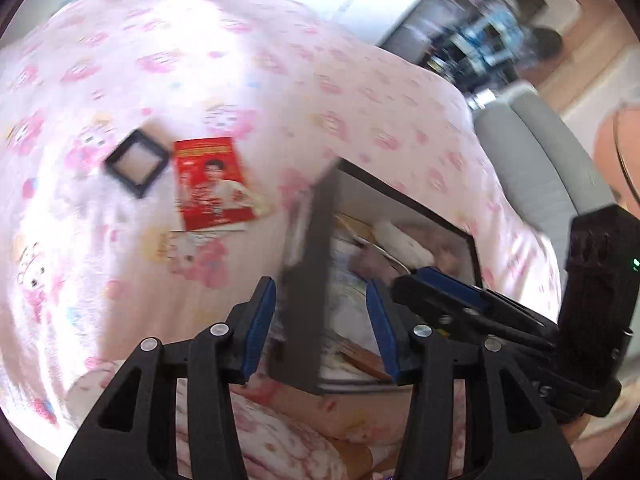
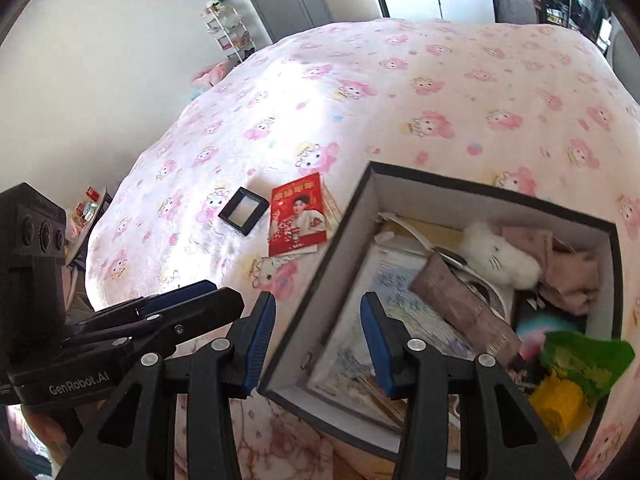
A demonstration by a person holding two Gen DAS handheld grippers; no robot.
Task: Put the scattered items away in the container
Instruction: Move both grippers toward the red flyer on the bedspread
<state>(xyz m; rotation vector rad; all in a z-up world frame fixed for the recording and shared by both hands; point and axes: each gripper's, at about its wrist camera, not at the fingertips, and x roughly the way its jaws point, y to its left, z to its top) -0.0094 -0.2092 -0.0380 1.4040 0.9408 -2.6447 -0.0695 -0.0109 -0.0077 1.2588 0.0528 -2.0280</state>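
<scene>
**2 items left on the bedspread, both grippers empty**

The next pickup is best made on the red booklet (image 2: 297, 216) or the small black square frame (image 2: 243, 210), which lie just beside each other on the pink bedspread (image 2: 440, 92), left of the dark-rimmed box (image 2: 340, 240). A flat booklet is probably best taken by 1 edge. The box already holds a white plush toy (image 2: 500, 256) and other things. The left gripper (image 1: 320, 320) is spread wide and the right gripper (image 2: 318, 340) partly; nothing is gripped by either, though the box wall shows between both jaws.
</scene>
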